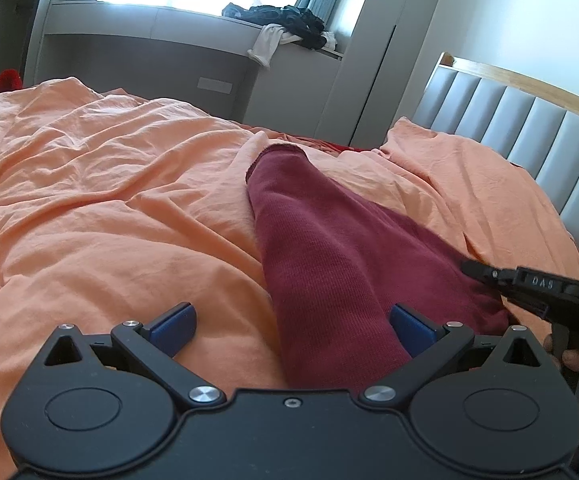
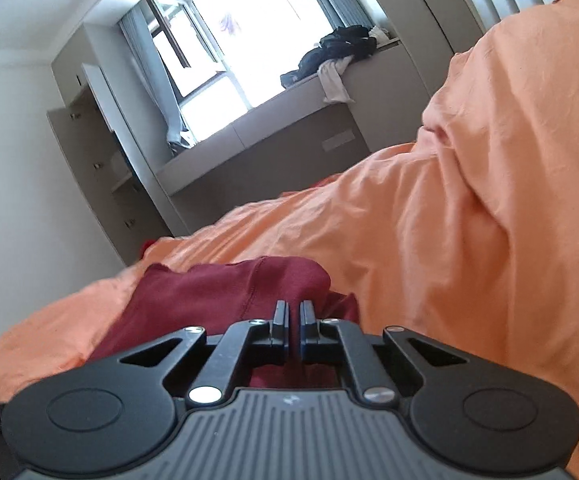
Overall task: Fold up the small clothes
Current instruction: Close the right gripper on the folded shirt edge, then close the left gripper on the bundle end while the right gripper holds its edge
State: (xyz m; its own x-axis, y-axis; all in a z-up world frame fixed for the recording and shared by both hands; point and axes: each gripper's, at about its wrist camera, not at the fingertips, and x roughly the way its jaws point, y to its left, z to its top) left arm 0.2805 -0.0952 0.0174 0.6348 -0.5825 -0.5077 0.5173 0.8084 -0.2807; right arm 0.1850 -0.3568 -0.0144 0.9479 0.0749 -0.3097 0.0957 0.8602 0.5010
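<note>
A dark red knit garment [image 1: 329,264] lies on the orange bedsheet [image 1: 89,208], stretching away from me. My left gripper [image 1: 292,322] is open, its blue pads on either side of the garment's near end. My right gripper [image 1: 485,274] enters from the right at the garment's right edge. In the right wrist view the right gripper [image 2: 294,312] is shut, its black fingers nearly together over the red garment [image 2: 209,296]; whether cloth is pinched between them is hidden.
A grey padded headboard [image 1: 529,136] stands at the right. A grey window bench [image 1: 149,48] behind the bed carries a pile of dark and white clothes [image 1: 285,28]. Bunched orange bedding [image 2: 489,200] rises at the right.
</note>
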